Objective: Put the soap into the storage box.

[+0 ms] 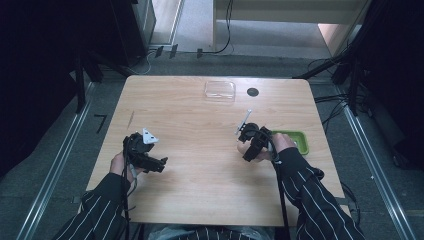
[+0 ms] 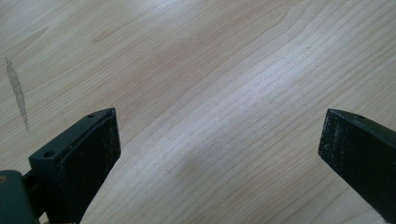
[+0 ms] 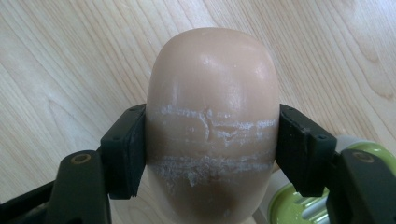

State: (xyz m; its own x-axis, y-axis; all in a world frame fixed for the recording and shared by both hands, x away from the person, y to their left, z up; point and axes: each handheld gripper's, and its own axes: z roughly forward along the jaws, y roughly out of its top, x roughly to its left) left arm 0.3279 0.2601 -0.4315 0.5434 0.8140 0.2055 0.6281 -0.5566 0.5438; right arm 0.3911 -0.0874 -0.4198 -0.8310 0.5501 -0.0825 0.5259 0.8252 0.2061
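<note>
The smooth, rounded tan bar of soap point(image 3: 212, 126) sits clamped between the two black jaws of the right gripper point(image 3: 212, 144), held just above the light wooden table point(image 1: 200, 150), left of the green rectangular soap dish point(image 1: 298, 140). White scuff lines cross its glossy face where the jaws meet it. In the right gripper view the green dish point(image 3: 299, 205) lies just beyond the right jaw, part of it covered by the gripper.

Farther up the table from the green dish, a clear rectangular plastic lid or tray point(image 1: 220, 89) rests near the far edge, with a small dark round hole point(image 1: 253, 92) beside it. A thin pale rod point(image 1: 244, 121) rises from the right gripper point(image 1: 248, 136); what it is cannot be made out. In the high view the soap is mostly covered by the gripper and hand.

Well apart from the green dish, across the table, the left gripper point(image 1: 161, 164) hovers low, its jaws spread wide around nothing, with bare wood grain between them in the left gripper view point(image 2: 217, 140). A narrow grey mark point(image 2: 17, 91) streaks the wood there.
</note>
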